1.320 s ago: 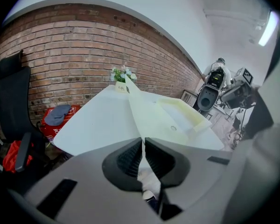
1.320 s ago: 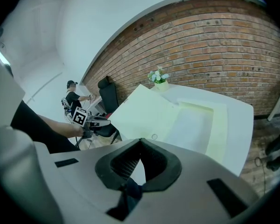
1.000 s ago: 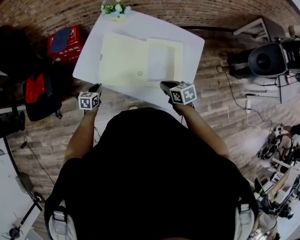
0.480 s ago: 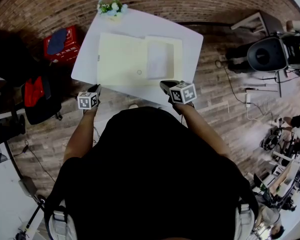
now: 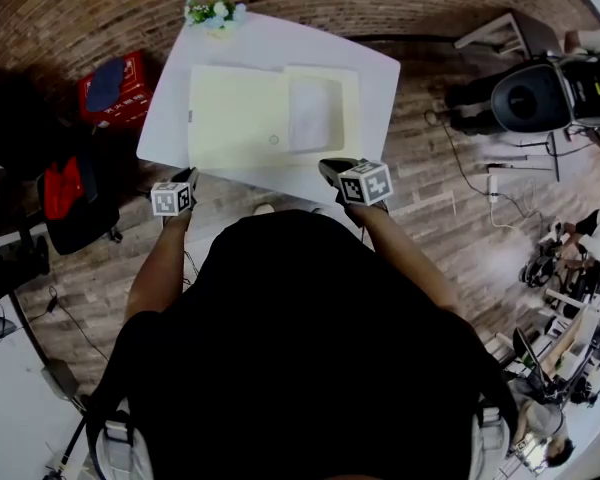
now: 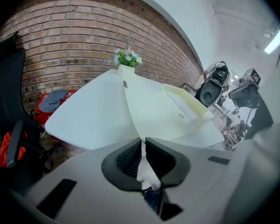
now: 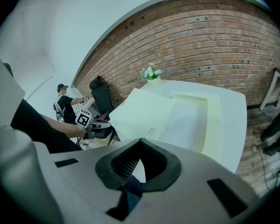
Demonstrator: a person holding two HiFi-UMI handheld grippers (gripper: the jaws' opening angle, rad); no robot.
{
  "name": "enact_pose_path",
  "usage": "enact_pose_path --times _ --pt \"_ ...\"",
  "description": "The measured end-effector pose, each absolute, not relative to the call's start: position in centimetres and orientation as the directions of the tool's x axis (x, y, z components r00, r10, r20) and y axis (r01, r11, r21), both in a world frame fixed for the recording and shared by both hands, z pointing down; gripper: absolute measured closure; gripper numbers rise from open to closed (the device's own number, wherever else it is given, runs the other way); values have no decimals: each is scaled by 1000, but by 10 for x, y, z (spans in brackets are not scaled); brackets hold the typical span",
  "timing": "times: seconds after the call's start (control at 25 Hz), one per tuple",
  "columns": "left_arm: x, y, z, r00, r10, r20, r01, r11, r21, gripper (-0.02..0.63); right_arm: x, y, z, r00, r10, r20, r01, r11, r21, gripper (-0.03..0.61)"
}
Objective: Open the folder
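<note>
A pale yellow folder (image 5: 235, 118) lies spread open on the white table (image 5: 375, 73). Its wide cover is to the left and a shallower half holding a white sheet (image 5: 313, 116) is to the right. My left gripper (image 5: 191, 175) hangs off the table's near left corner, shut and empty. From its own view (image 6: 143, 140) the folder (image 6: 151, 104) lies ahead. My right gripper (image 5: 327, 168) hovers at the near edge by the folder's right half. Its pads meet at the tips (image 7: 141, 140) with nothing between them, and the folder (image 7: 144, 108) is just beyond.
A small pot of flowers (image 5: 212, 10) stands at the table's far edge. Beside the table on the left are a red bag (image 5: 115, 86) and a black chair (image 5: 70, 193). Black equipment (image 5: 530, 118) stands to the right. Another person (image 7: 63, 99) is in the background.
My left gripper has sunk a little by the table's corner. The table sits slightly higher and further left in the head view. The folder and right gripper are unchanged.
</note>
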State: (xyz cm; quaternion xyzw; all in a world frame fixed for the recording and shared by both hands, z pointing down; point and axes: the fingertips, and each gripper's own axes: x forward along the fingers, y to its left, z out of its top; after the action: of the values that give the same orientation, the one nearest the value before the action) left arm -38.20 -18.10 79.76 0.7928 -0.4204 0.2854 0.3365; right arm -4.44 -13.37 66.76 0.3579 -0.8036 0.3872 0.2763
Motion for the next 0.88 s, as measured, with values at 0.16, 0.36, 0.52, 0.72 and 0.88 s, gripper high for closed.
enact_pose_path --times 0.16,0.36,0.52,0.72,0.88 --pt "-384 -181 805 480 -460 747 -857 -426 289 581 -44 -128 664 -584 -368 723 -795 437 -421 555" --pt "-387 -180 809 483 -448 752 -854 -432 291 581 -44 -119 666 -577 -377 724 -804 418 -423 555" --pt "-388 -181 812 482 -437 759 -853 -432 293 580 -43 -111 671 -569 -386 726 -812 401 -424 554" --pt "-389 -182 811 489 -430 759 -850 -429 305 577 -44 -104 671 -568 -396 722 -816 385 -431 555" --pt "-389 -183 809 497 -434 751 -847 -431 311 566 -42 -100 672 -559 -404 724 -822 379 -424 555"
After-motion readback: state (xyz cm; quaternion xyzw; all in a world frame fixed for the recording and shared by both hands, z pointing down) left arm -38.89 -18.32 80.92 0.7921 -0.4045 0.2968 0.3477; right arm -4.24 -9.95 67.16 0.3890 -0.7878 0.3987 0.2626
